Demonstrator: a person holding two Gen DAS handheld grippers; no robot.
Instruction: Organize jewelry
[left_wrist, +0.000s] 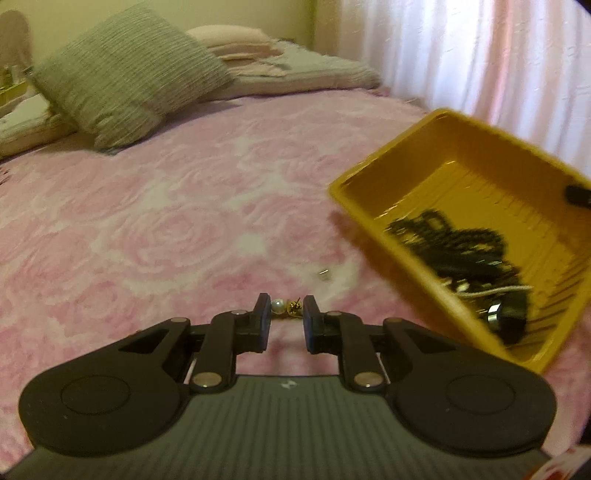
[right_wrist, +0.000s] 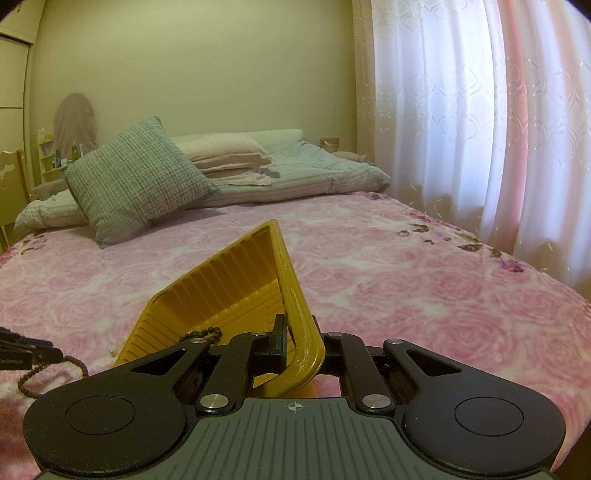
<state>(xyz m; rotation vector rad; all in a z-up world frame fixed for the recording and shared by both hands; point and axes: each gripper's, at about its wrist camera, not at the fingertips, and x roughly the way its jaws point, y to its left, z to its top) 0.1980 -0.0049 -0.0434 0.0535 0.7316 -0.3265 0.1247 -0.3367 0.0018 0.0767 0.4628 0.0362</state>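
A yellow plastic tray (left_wrist: 369, 199) is tilted above the pink bedspread, with dark beaded necklaces (left_wrist: 458, 247) and a white cord piled inside. My right gripper (right_wrist: 301, 338) is shut on the tray's rim (right_wrist: 295, 295) and holds it tipped. My left gripper (left_wrist: 286, 314) is open, low over the bed. A pearl earring (left_wrist: 277, 305) and a small gold piece (left_wrist: 294, 306) lie on the bedspread between its fingertips. A small silver piece (left_wrist: 324, 274) lies further ahead. A brown bead strand (right_wrist: 48, 369) lies on the bed left of the tray.
A grey-green cushion (left_wrist: 125, 74) and folded pink and striped bedding (left_wrist: 258, 55) lie at the head of the bed. White and pink curtains (right_wrist: 480, 110) hang along the right side. The left gripper's dark edge (right_wrist: 22, 350) shows at far left.
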